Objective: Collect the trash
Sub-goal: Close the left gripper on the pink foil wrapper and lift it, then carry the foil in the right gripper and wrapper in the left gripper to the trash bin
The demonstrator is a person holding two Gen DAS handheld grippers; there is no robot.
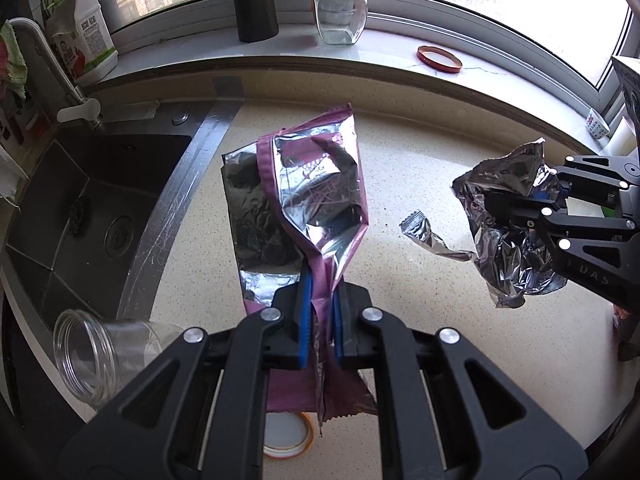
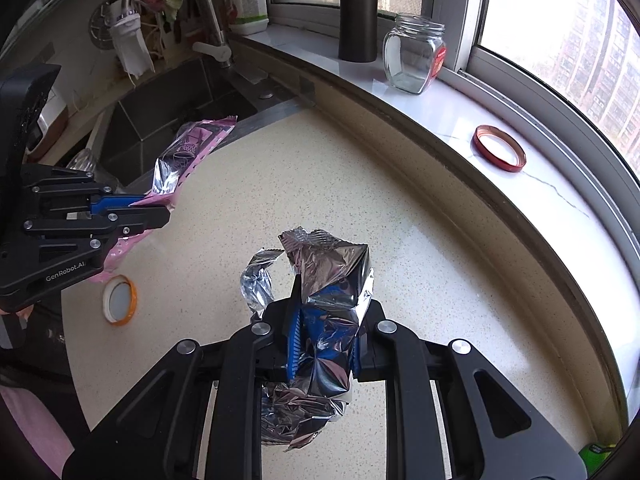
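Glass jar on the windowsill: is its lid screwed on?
No, the glass jar stands open-mouthed, and a red lid lies apart from it on the sill.

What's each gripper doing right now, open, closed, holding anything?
Left gripper: closed on the purple foil snack bag, lifted off the counter.
Right gripper: closed on the crumpled silver wrapper, also held off the counter.

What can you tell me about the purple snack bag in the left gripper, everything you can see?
The purple snack bag is a torn-open foil pouch: purple printed outside, shiny silver lining showing where it gapes. It looks creased and empty. The left gripper is shut on its lower part between blue pads, holding it upright and clear of the speckled countertop. Its serrated bottom edge hangs below the jaws. Nothing else touches it.
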